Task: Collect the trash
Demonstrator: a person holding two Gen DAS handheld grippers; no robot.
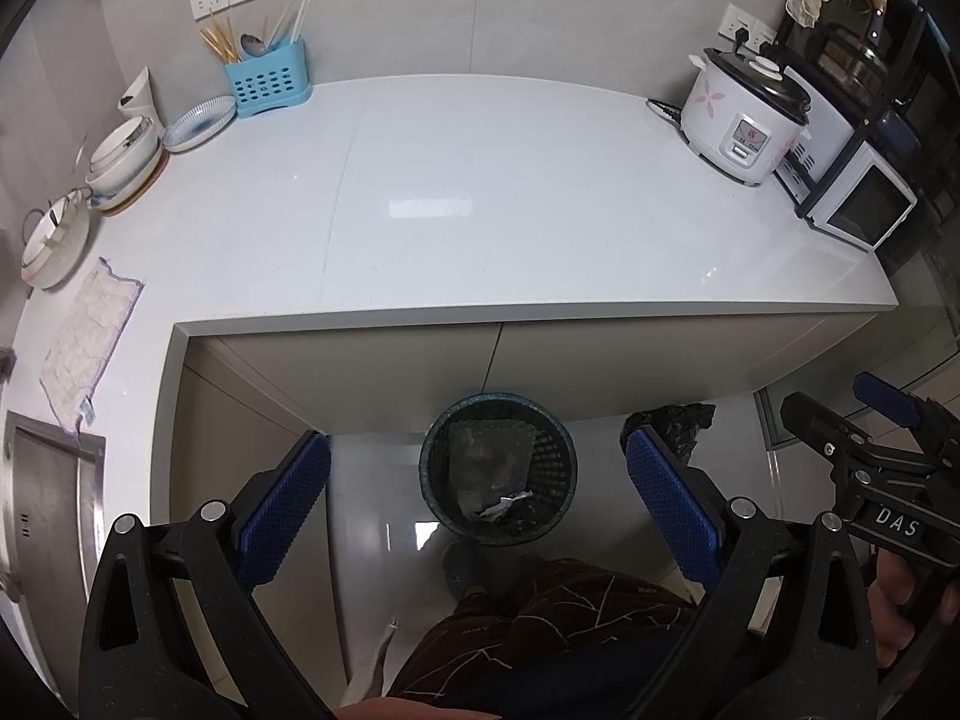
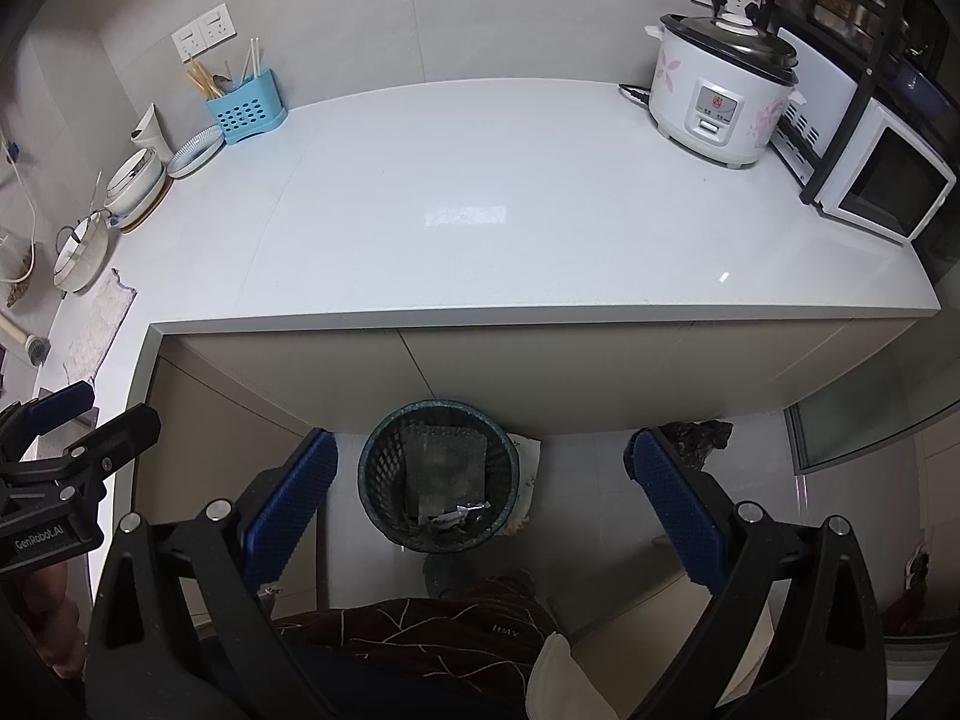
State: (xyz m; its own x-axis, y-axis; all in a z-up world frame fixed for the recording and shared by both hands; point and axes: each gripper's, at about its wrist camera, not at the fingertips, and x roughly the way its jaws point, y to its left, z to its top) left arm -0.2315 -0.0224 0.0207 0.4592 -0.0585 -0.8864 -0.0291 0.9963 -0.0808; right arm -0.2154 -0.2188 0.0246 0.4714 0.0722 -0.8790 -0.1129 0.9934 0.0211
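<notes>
While both grippers [image 1: 477, 510] [image 2: 483, 510] gape wide, w/ ribbed pads, crumpled foil [image 1: 507, 504] sits in round mesh bin [image 1: 555, 468].

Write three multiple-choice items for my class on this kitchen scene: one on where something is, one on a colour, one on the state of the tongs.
1. Where does the waste basket stand?
A. On the countertop
B. On the floor below the countertop edge
C. Inside the sink

2. What colour is the utensil holder?
A. Red
B. Light blue
C. Black

3. How do the left tongs and right tongs stand?
A. Both open, holding nothing
B. Both shut on trash
C. Left open, right shut on a bowl

Answers: 1 B, the basket sits on the floor in front of the cabinet, under the countertop edge. 2 B, it is a pale blue perforated tub near the wall sockets. 3 A, each pair of blue pads is spread wide with nothing between them.
</notes>
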